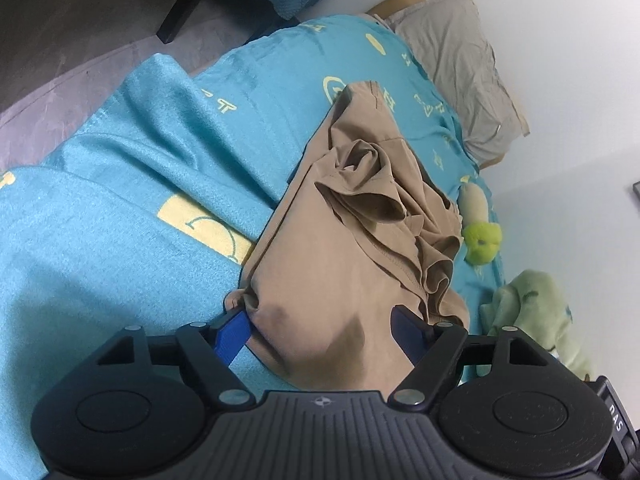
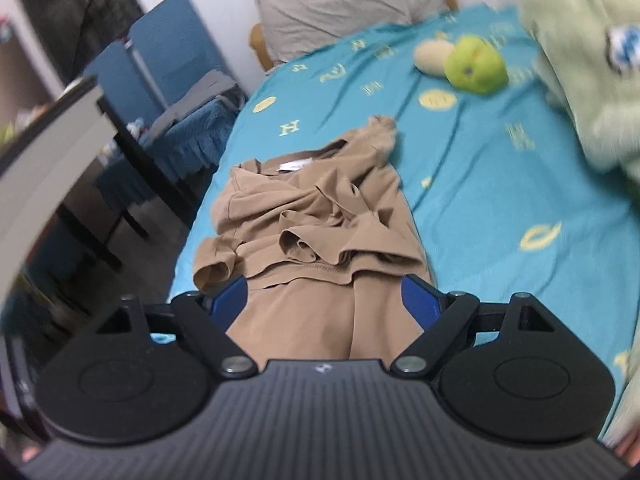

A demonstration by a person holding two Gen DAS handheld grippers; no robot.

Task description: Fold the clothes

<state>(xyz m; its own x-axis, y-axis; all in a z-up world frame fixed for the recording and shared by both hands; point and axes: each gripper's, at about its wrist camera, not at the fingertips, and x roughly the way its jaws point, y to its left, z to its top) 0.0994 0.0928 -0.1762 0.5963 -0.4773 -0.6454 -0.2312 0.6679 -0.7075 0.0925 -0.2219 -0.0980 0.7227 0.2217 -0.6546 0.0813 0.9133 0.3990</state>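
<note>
A crumpled tan shirt (image 1: 352, 216) lies on a teal bedsheet (image 1: 120, 240) with yellow print. Its lower part runs between the blue fingers of my left gripper (image 1: 320, 312), which stand wide apart; the left finger (image 1: 232, 332) touches a bunched corner of the cloth. In the right wrist view the same shirt (image 2: 304, 216) lies with its collar and label away from me and a sleeve folded over the hem. My right gripper (image 2: 324, 282) also stands wide, with the shirt's bottom part between its fingers and neither pad visibly pinching.
A grey pillow (image 2: 340, 0) lies at the head of the bed. A green plush toy (image 2: 476, 64) and a pale green blanket (image 2: 592, 80) sit to the right of the shirt. Blue chairs (image 2: 168, 48) and a dark table (image 2: 132, 152) stand left of the bed edge.
</note>
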